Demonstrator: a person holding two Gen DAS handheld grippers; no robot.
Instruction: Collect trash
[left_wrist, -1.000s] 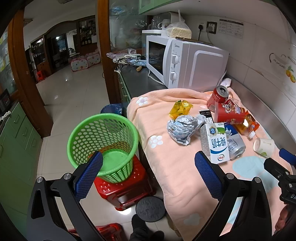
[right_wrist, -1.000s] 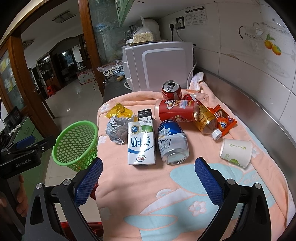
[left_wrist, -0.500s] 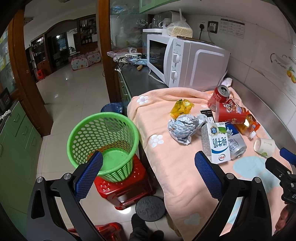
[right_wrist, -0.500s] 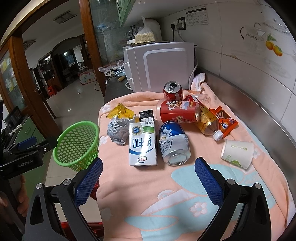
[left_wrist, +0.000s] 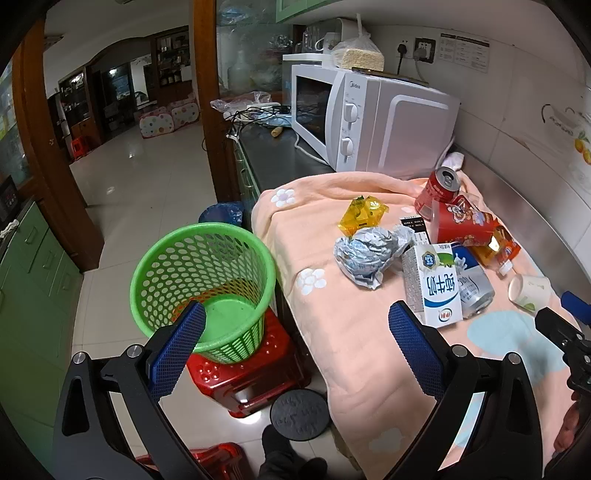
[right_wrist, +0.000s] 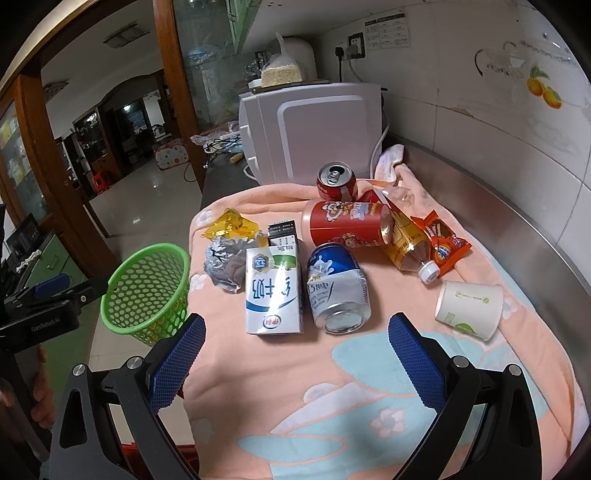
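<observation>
Trash lies on a peach blanket (right_wrist: 295, 387): a white milk carton (right_wrist: 273, 295), a blue-and-silver can (right_wrist: 338, 295) on its side, a red tube (right_wrist: 345, 229), a red soda can (right_wrist: 336, 182), a bottle (right_wrist: 406, 243), an orange wrapper (right_wrist: 445, 243), a paper cup (right_wrist: 469, 308), crumpled foil (right_wrist: 223, 264) and a yellow wrapper (right_wrist: 231, 227). A green basket (left_wrist: 203, 284) stands on a red stool (left_wrist: 251, 373) left of the counter. My left gripper (left_wrist: 295, 349) is open and empty above the counter's edge. My right gripper (right_wrist: 295, 363) is open and empty, short of the carton and can.
A white microwave (left_wrist: 373, 118) stands behind the trash. A tiled wall (right_wrist: 498, 110) and steel counter edge (right_wrist: 535, 229) run along the right. A black round disc (left_wrist: 299, 413) lies on the floor by the stool. Tiled floor (left_wrist: 147, 184) opens to the left.
Both grippers have drifted slightly; the trash appears a little lower and closer in the right wrist view. Nothing was grasped or moved.
</observation>
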